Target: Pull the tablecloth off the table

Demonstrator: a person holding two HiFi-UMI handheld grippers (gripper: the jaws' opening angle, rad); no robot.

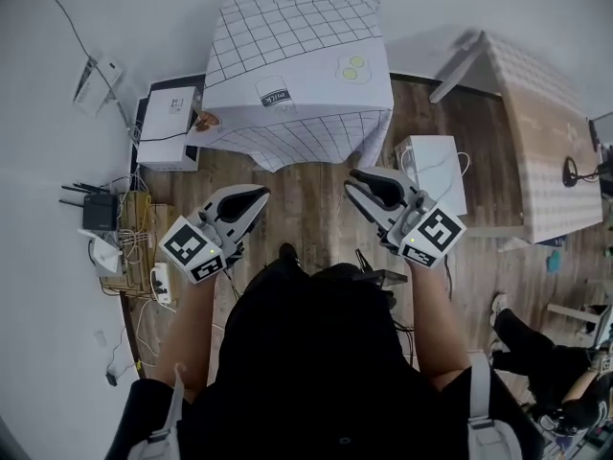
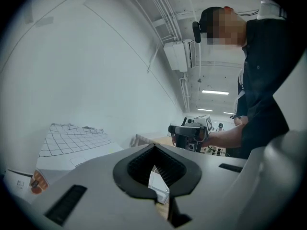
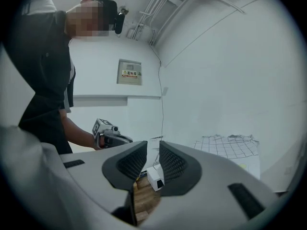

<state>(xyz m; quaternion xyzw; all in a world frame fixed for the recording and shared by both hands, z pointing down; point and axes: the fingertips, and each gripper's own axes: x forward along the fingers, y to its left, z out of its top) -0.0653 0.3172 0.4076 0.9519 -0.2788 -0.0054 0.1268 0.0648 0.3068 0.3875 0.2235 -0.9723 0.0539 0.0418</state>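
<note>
A wooden plank floor is bounded by plain white walls, and thin cables are seen running up them. The tablecloth is spread over the table, which is hidden beneath it; the cloth is draped down the near side in soft folds that end in a hanging corner. It is white and matte, ruled with a thin black grid on the far half of the top and on the near overhang. A plain band lies between, where a small printed label and a pale yellow-green round mark are seen. A flat white box is set on the floor just left of the table, and a second white box lies to its right. A black router with antennas and a tangle of cords are gathered by the left wall. A long table with a finely checked cover stands at the right. The left gripper is held well short of the cloth with its ribbed black pads brought together and nothing clamped. The right gripper is kept equally far back, its jaws parted by a narrow gap and nothing is held.
</note>
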